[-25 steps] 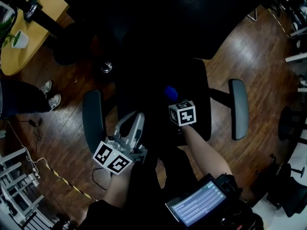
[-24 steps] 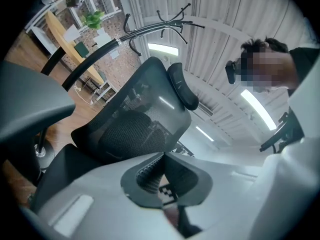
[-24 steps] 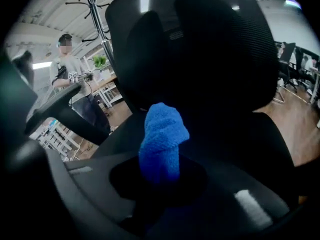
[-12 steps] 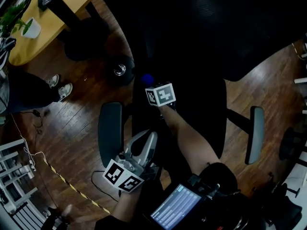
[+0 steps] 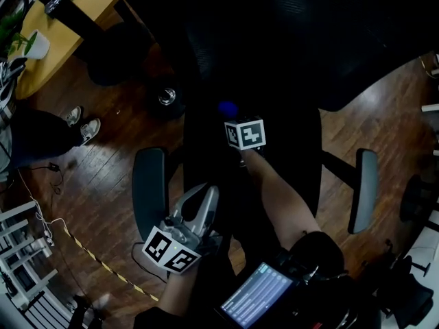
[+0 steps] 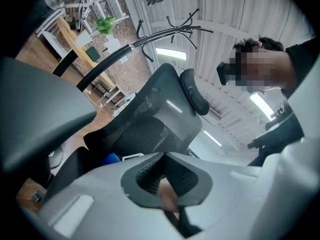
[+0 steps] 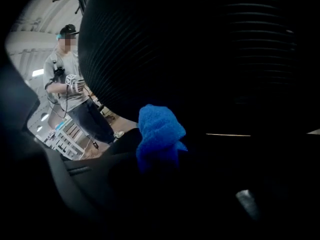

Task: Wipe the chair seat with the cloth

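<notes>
A black office chair fills the middle of the head view, its seat (image 5: 288, 163) between two grey armrests (image 5: 149, 190) (image 5: 363, 190). My right gripper (image 5: 231, 117) is low over the seat's left rear part, shut on a blue cloth (image 5: 228, 108) that bulges past its tips. In the right gripper view the cloth (image 7: 159, 134) sits bunched before the dark jaws, with the mesh backrest (image 7: 200, 49) behind it. My left gripper (image 5: 210, 193) hovers at the seat's front left, jaws together and holding nothing. The left gripper view looks up at the backrest (image 6: 150, 119).
Dark wooden floor (image 5: 103, 204) surrounds the chair. A yellow table (image 5: 55, 36) stands at the upper left, with a bystander's shoes (image 5: 82, 125) below it. A white rack (image 5: 20, 266) and a striped cable (image 5: 103, 269) lie at lower left. A tablet (image 5: 259, 297) hangs at my chest.
The right gripper carried the cloth leftward across the seat toward the backrest, then a little back to the right. The left gripper stayed at the seat's front left.
</notes>
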A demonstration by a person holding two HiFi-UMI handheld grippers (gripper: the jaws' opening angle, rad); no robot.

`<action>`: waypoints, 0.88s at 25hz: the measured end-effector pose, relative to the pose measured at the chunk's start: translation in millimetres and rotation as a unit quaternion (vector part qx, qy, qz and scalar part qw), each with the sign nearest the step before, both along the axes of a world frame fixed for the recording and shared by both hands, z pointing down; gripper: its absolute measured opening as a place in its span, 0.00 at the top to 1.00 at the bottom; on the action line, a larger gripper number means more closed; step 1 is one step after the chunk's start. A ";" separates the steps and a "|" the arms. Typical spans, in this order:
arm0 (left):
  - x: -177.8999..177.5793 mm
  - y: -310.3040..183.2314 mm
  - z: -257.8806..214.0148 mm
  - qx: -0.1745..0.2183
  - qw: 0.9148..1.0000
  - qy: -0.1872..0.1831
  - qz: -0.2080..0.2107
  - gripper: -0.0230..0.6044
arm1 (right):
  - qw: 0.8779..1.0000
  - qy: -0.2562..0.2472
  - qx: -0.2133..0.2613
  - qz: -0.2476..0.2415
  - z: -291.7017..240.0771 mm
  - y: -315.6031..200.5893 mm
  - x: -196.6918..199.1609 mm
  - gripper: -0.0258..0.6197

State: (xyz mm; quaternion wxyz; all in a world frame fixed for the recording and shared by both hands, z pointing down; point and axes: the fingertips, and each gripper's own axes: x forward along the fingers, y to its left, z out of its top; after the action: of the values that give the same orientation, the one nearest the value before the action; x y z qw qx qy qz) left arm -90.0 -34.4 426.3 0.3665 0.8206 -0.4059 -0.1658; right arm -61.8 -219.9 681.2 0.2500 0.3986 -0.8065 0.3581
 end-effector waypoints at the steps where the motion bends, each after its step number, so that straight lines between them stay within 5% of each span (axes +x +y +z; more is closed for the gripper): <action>1: 3.2 -1.0 1.2 -0.001 1.000 -0.001 0.004 0.98 | 1.000 0.007 -0.004 0.015 2.8 -1.9 20.4 0.88; 12: 62.2 -21.5 8.5 0.003 0.999 -0.003 0.053 0.98 | 0.982 0.102 -0.017 0.159 -4.0 13.6 248.6 0.89; 22: 79.0 -22.5 7.0 0.003 0.998 -0.006 0.068 0.98 | 0.975 0.105 -0.004 0.196 -11.5 28.2 297.0 0.88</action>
State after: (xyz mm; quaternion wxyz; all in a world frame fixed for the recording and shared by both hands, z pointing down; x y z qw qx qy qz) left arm -11.0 -56.9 433.3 0.3718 0.8486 -0.3507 -0.1368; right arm 235.2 -191.8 669.7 0.2597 0.5834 -0.6804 0.3595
